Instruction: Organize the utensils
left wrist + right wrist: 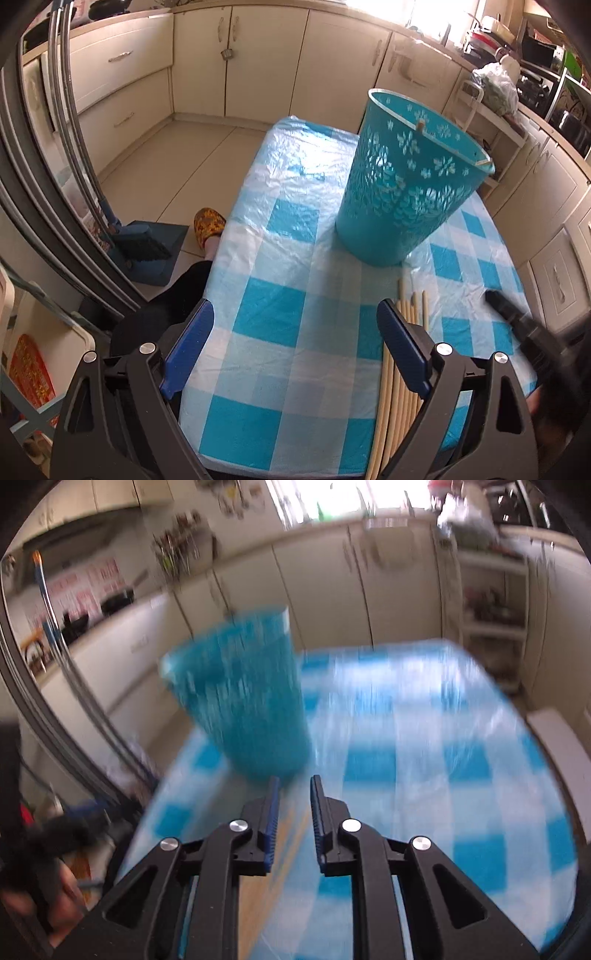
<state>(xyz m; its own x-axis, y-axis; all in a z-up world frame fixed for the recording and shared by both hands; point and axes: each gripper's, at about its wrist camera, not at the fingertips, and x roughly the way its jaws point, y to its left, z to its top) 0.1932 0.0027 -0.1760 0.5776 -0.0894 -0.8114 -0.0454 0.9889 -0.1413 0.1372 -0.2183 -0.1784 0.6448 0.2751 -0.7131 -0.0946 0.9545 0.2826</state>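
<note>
— Left claw (295, 332)?
— Spread wide, low over the checked tabletop (273, 314), chopsticks (402, 369) lying under its right finger.
— Right claw (294, 794)?
— Narrow gap, nothing pinched, tilted down. Beyond stands the teal basket (406, 184), one chopstick inside.

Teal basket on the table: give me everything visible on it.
The teal basket looks like plastic: a round, tapered tub, wider at the rim, its wall pierced with flower-shaped cutouts. It stands upright on the blue-and-white checked tablecloth, past the loose chopsticks. One chopstick tip pokes above the rim from inside. Neither claw touches it. The right wrist view blurs it.
</note>
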